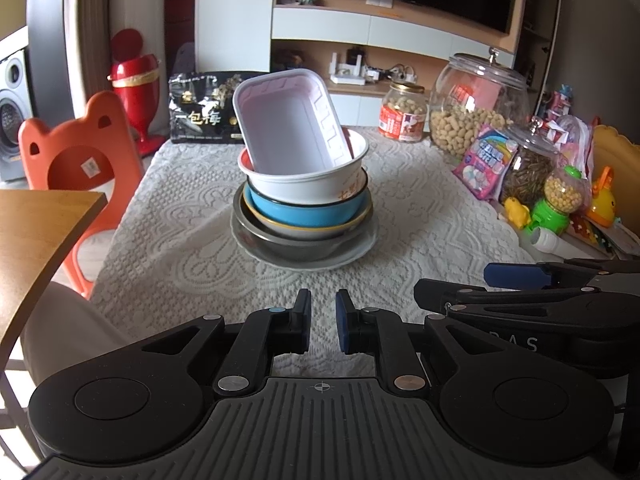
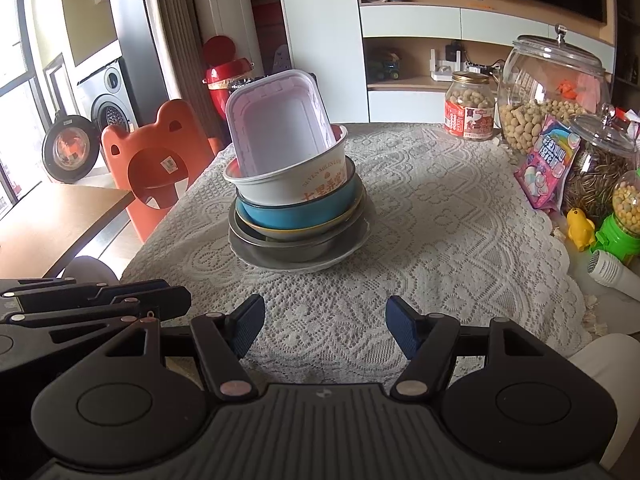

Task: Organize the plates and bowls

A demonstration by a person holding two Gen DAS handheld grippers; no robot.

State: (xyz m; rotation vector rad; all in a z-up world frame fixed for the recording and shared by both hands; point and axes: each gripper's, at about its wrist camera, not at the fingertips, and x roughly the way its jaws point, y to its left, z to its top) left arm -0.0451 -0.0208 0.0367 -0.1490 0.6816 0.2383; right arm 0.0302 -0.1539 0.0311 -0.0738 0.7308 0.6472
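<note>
A stack of dishes stands mid-table on the lace cloth (image 1: 192,216). From the bottom it holds a white plate (image 1: 362,249), a grey metal bowl (image 1: 292,249), a yellow-rimmed bowl, a blue bowl (image 1: 304,213) and a white printed bowl (image 1: 316,185). A white rectangular tray (image 1: 288,128) leans tilted in the top bowl. My left gripper (image 1: 323,300) hovers near the table's front edge, short of the stack, shut with nothing between its pads. My right gripper (image 2: 325,309) sits beside it on the right, open and empty, also short of the stack (image 2: 296,200).
Glass jars of nuts and seeds (image 1: 476,108), a pink candy bag (image 1: 486,160) and small toys (image 1: 560,200) crowd the right side. A black snack bag (image 1: 204,108) lies at the back. An orange chair (image 1: 76,152) and a wooden tabletop (image 1: 36,240) stand to the left.
</note>
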